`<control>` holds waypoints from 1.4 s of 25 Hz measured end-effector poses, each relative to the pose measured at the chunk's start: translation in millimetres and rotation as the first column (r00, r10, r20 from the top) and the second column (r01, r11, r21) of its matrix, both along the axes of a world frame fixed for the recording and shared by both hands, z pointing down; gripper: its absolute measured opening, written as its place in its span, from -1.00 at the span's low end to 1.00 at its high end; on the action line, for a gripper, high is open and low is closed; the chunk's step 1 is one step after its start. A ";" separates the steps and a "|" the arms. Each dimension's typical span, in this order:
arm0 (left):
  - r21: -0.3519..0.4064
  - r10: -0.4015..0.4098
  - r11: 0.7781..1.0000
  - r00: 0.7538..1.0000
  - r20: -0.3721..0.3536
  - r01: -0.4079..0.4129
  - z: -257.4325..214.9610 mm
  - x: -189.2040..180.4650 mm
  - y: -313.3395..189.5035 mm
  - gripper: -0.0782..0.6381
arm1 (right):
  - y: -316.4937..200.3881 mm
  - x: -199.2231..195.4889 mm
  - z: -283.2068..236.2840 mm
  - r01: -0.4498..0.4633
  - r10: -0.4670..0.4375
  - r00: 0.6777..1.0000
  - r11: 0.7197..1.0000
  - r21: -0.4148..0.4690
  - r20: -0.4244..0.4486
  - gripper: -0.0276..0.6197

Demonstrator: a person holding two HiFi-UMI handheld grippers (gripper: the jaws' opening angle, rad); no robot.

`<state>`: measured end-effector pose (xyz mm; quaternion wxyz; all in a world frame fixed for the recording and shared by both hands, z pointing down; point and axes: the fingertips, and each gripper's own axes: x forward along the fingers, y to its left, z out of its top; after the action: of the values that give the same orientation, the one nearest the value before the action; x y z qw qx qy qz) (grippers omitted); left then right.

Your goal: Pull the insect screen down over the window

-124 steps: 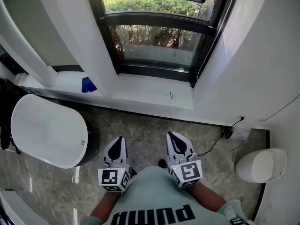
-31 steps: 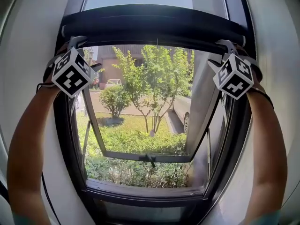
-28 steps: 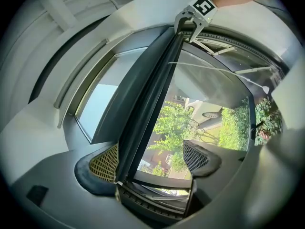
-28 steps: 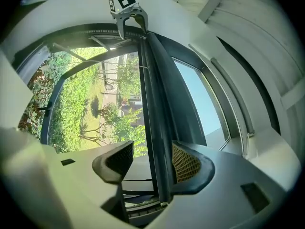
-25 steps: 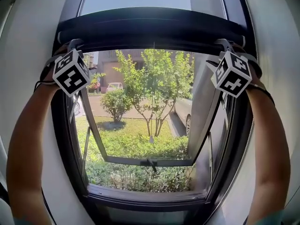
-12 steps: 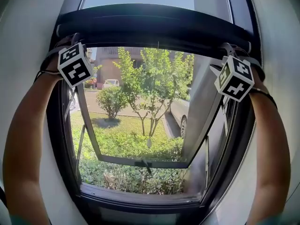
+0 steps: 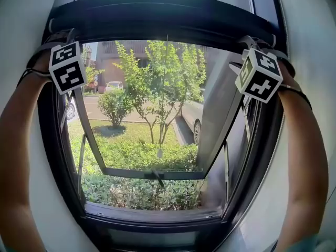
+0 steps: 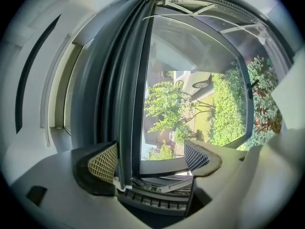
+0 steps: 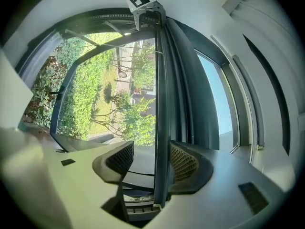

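The insect screen's dark pull bar (image 7: 163, 22) runs across the top of the window. Both arms are raised to its ends; the left marker cube (image 7: 67, 67) and the right marker cube (image 7: 259, 75) sit just under it. In the left gripper view my left gripper (image 8: 150, 159) is open wide, with the bar's edge (image 8: 129, 104) passing between the jaws next to the left pad (image 8: 102, 163). My right gripper (image 9: 151, 161) is open less wide; the bar (image 9: 162, 94) lies against its right pad (image 9: 183, 163), with a gap to the other pad.
A thin pull cord (image 7: 163, 88) hangs from the bar's middle. Below, the glass sash (image 7: 152, 173) is tilted outward over a lawn, trees and a parked car. The dark window frame (image 7: 262, 156) and white reveal walls (image 7: 315, 62) stand close on both sides.
Five seconds ago both grippers hung low over the floor; now they are up at the bar. Over the last second the view shifted and the left cube moved outward; the bar has not visibly come down.
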<state>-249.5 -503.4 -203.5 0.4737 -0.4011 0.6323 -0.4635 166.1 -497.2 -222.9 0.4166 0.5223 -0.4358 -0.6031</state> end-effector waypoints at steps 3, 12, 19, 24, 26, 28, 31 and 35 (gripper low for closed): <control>-0.053 0.002 0.999 1.000 0.007 -0.002 13.8 0.8 4.4 0.40 | 2.3 0.8 12.6 -0.022 0.022 1.000 0.998 -0.066 0.005 -0.20; -0.193 0.010 0.981 0.999 0.041 -0.002 80.2 -0.5 14.7 0.40 | 5.5 -0.6 73.8 -0.059 0.065 0.998 0.968 -0.242 0.016 -0.20; -0.309 0.025 0.951 0.998 0.058 -0.006 145.7 0.3 23.6 0.41 | 11.4 3.0 139.0 -0.070 0.074 0.997 0.940 -0.333 -0.002 -0.20; -0.397 0.042 0.918 0.998 0.045 -0.021 200.5 1.3 29.4 0.41 | 13.7 3.8 192.4 -0.076 0.076 0.997 0.900 -0.429 -0.018 -0.20; -0.422 0.051 0.906 0.998 0.040 -0.029 220.5 1.9 30.0 0.42 | 13.6 4.3 210.4 -0.083 0.081 0.996 0.885 -0.458 -0.024 -0.20; -0.454 0.056 0.891 0.997 0.046 -0.029 242.6 1.9 31.3 0.42 | 13.5 5.2 231.7 -0.091 0.087 0.996 0.868 -0.488 -0.033 -0.20; -0.489 0.058 0.872 0.997 0.053 -0.025 267.0 1.6 36.0 0.42 | 15.8 7.2 257.6 -0.110 0.097 0.994 0.843 -0.526 -0.053 -0.20; -0.525 0.068 0.850 0.997 0.044 -0.035 291.2 0.7 41.4 0.42 | 20.2 4.2 278.8 -0.137 0.111 0.991 0.818 -0.559 -0.080 -0.20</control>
<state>-248.8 -462.0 87.7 0.3776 -0.5174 0.4566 -0.6174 170.3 -477.0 55.9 0.5997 0.3903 -0.5499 -0.4308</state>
